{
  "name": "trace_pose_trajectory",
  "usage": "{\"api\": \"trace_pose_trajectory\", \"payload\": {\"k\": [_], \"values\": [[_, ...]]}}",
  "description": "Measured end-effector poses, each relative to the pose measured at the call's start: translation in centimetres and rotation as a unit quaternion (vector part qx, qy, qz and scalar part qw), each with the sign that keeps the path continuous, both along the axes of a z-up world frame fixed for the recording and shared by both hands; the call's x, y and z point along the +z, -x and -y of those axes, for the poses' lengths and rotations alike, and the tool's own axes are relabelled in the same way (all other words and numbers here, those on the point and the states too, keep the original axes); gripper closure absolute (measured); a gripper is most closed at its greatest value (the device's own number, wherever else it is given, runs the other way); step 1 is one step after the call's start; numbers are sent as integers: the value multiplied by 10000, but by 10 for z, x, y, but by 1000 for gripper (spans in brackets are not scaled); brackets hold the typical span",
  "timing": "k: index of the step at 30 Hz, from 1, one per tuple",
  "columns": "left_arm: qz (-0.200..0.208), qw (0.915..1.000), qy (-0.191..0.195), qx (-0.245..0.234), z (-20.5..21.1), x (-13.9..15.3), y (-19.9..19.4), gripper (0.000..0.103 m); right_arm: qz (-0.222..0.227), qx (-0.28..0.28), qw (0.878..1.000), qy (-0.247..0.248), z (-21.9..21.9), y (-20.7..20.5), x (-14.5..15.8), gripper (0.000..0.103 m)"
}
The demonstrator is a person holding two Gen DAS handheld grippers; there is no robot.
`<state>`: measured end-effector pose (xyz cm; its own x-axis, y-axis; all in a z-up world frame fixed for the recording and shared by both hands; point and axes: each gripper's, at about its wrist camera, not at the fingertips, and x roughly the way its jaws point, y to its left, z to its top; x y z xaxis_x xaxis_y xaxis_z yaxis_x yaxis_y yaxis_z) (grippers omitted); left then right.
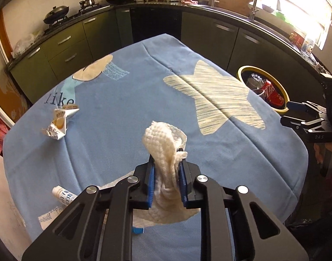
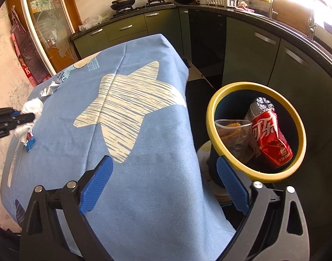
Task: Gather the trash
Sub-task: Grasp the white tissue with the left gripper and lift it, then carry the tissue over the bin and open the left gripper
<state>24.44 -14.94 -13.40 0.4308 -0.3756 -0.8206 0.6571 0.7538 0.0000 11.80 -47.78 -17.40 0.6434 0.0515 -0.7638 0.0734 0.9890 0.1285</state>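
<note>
Left gripper [image 1: 166, 163]: fingers clamped on a crumpled paper towel [image 1: 163, 139] above the blue-clothed counter [image 1: 122, 108].
Right gripper [image 2: 163, 187]: fingers wide, empty, beside the yellow-rimmed bin [image 2: 211, 117].

Quick count: 2 grippers, left [image 1: 166, 169] & right [image 2: 163, 184]. 1 paper towel [image 1: 166, 139]. 1 crumpled wrapper [image 1: 59, 122], 1 tube [image 1: 63, 196] on the worktop [image 1: 122, 108]. 1 bin [image 2: 211, 117] w/ yellow rim; inside it 1 red can [image 2: 271, 137], 1 clear cup [image 2: 233, 134], 1 foil bag [image 2: 260, 105]. 1 star print [image 2: 126, 102] on the cloth.
</note>
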Motion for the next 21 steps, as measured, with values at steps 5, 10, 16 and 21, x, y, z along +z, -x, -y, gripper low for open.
{"api": "trace_pose_trajectory", "payload": {"k": [5,10,16,21], "values": [[248,9992,187,-257,18,35,10,84,57,-178,9998,-1,12,6,1,11],[410,9966,263,-663,60,56,19,84,182,-601,9979,132,37,19,6,11],[337,9896,330,-1360,134,60,30,84,275,-1222,9915,351,77,44,10,11],[172,9810,370,-1897,203,56,39,84,270,-1662,9848,420,108,64,7,11]]}}
